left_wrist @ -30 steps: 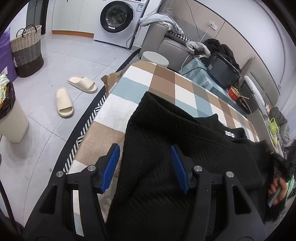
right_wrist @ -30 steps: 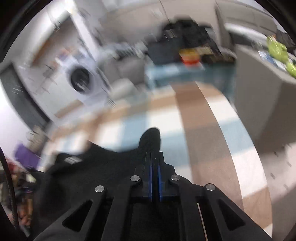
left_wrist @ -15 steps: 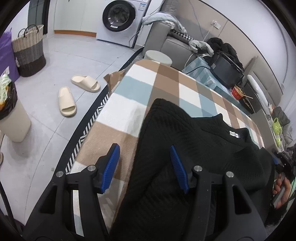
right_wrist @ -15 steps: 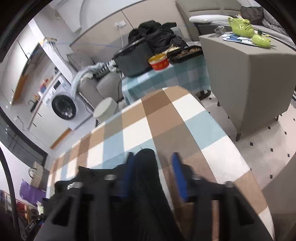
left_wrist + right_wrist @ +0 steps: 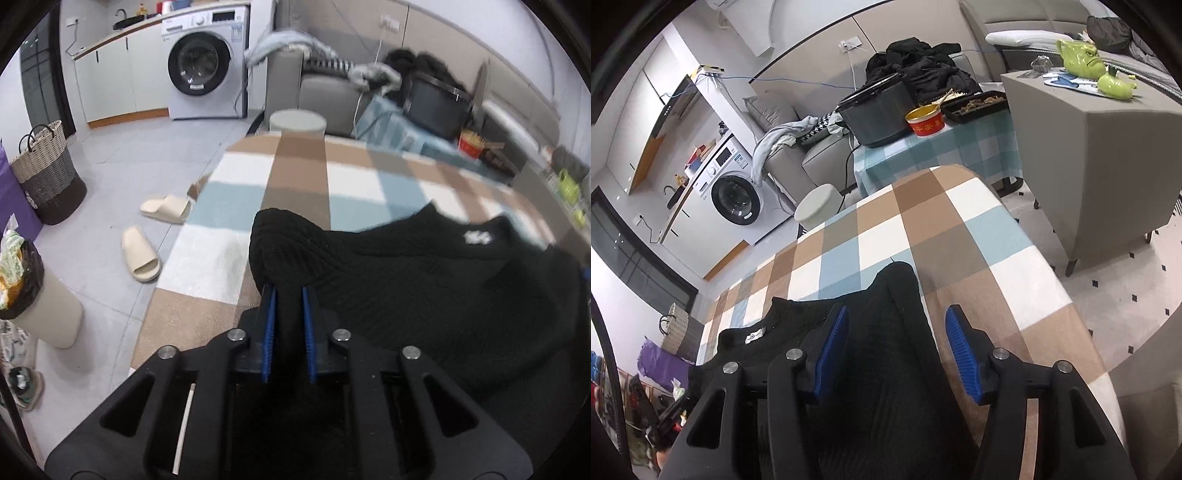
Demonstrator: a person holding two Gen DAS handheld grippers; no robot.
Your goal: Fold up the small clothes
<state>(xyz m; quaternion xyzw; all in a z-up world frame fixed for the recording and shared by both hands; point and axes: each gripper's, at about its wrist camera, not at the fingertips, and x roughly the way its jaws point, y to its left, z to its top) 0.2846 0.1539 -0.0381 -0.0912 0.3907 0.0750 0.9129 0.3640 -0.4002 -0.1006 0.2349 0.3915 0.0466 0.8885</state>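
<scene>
A black knit sweater (image 5: 424, 280) with a white neck label lies on the table under a brown, blue and white checked cloth (image 5: 303, 177). My left gripper (image 5: 288, 291) is shut on a bunched fold at the sweater's left edge, and the fabric humps up just past the blue pads. In the right wrist view a sleeve of the sweater (image 5: 894, 288) runs out between the fingers of my right gripper (image 5: 897, 312). Its jaws are opening, and the pads stand apart from the cloth on both sides. The sweater lies on the checked cloth (image 5: 923, 221).
On the floor to the left are two beige slippers (image 5: 142, 254), a woven basket (image 5: 46, 173), a lined bin (image 5: 33, 295) and a washing machine (image 5: 201, 62). A round stool (image 5: 297, 122) stands past the table's far end. A grey cabinet (image 5: 1100, 166) stands right of the table.
My left gripper has shut on the sweater's edge, bunching it. My right gripper has opened and let go of the sleeve. Both views have rolled and shifted.
</scene>
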